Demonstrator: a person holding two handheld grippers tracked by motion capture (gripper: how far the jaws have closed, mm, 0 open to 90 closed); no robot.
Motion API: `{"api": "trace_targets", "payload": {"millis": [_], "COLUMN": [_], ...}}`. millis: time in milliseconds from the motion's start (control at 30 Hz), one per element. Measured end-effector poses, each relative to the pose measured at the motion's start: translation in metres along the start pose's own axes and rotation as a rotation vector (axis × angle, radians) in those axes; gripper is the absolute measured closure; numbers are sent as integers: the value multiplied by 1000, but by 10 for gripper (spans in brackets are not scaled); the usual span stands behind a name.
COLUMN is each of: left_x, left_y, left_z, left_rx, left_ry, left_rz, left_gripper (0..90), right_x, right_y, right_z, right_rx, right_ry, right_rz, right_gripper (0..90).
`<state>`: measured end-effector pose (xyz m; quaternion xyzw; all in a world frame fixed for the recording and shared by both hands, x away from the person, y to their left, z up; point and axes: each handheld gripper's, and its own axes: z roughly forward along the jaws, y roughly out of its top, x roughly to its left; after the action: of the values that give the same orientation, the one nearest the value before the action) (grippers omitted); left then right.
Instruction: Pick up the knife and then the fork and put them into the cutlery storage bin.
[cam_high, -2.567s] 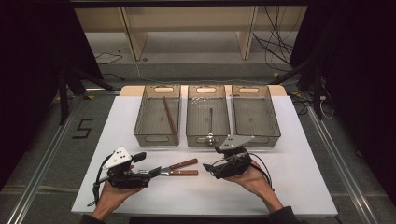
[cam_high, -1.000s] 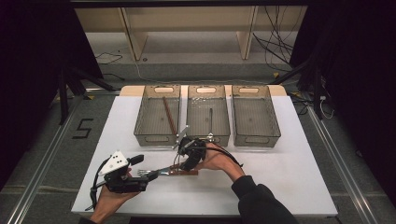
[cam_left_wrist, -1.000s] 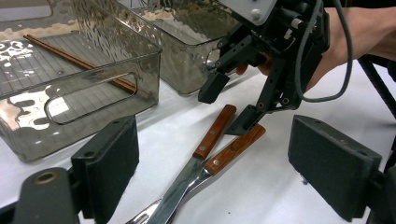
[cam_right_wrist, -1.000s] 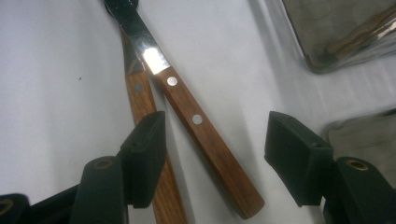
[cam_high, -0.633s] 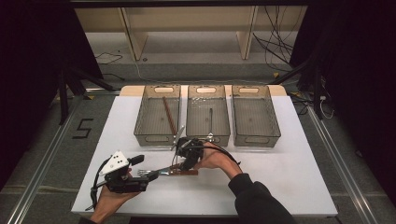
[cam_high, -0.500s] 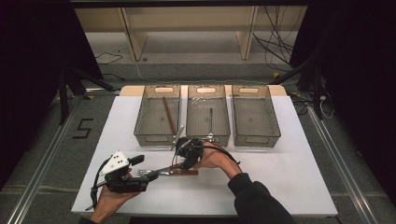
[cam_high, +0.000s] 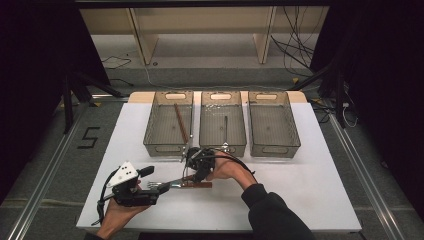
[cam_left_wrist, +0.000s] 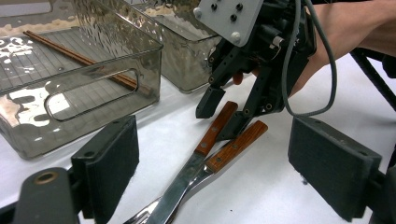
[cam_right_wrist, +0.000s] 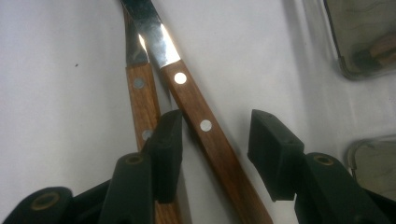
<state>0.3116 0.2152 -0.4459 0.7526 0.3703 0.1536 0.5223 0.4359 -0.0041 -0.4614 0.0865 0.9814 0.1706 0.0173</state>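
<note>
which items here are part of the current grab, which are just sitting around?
In play:
- right tool, jaws astride one wooden handle and just closing, not yet pressing
- knife
- fork, crossed under the knife

Lying about:
- left tool, open, idle
- left bin holding chopsticks
- middle bin with one utensil
- right bin

The right tongs (cam_right_wrist: 212, 154) have just been closing around one wooden handle (cam_right_wrist: 205, 126).
</note>
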Motion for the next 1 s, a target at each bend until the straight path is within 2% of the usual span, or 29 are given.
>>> {"api": "trace_targets", "payload": {"millis": [200, 300, 767, 1000], "left_x": [0, 0, 0, 0], "left_y": [0, 0, 0, 0], "left_z": [0, 0, 1, 1], "left_rx": [1, 1, 2, 3], "left_ry": [-1, -2, -1, -2], "left_rz": [-1, -2, -1, 0], "left_gripper": [159, 159, 159, 160], "right_x": [1, 2, 5, 8], "right_y": [5, 5, 9, 12], "right_z": [4, 4, 4, 4], "right_rx": [36, 36, 57, 77], "right_ry": [-1, -4, -6, -26], "right_rz": [-40, -51, -55, -73], "right_gripper": [584, 598, 635, 649]}}
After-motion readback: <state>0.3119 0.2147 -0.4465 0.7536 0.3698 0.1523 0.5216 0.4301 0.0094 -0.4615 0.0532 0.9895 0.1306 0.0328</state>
